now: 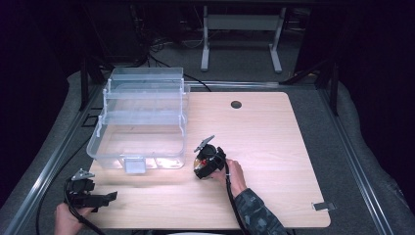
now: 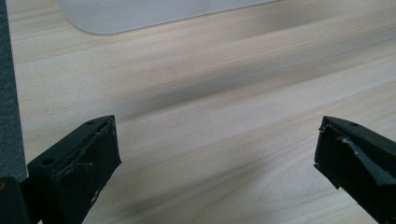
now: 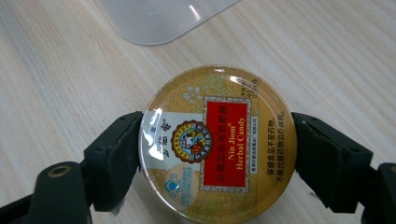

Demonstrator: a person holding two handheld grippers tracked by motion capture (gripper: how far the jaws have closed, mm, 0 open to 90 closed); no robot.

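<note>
From the high view we see the right gripper [image 1: 205, 164] low over the middle of the worktop [image 1: 274, 147], just off the front right corner of the clear bin [image 1: 142, 122] that stands at the left rear. The left gripper [image 1: 95, 198] waits near the front left corner, away from the work.

In the left gripper view its jaws stand wide apart over bare wood, holding nothing; we would leave it there.

In the right gripper view the jaws touch opposite sides of the round tin [image 3: 217, 144], which lies flat, label up, with the bin's corner just beyond. We judge the step to be a grasp. To do it well, we keep the pads [image 3: 119, 154] across the tin's widest line, level with its rim, squeeze evenly, then lift straight, since a smooth round wall may slip or tip.
</note>
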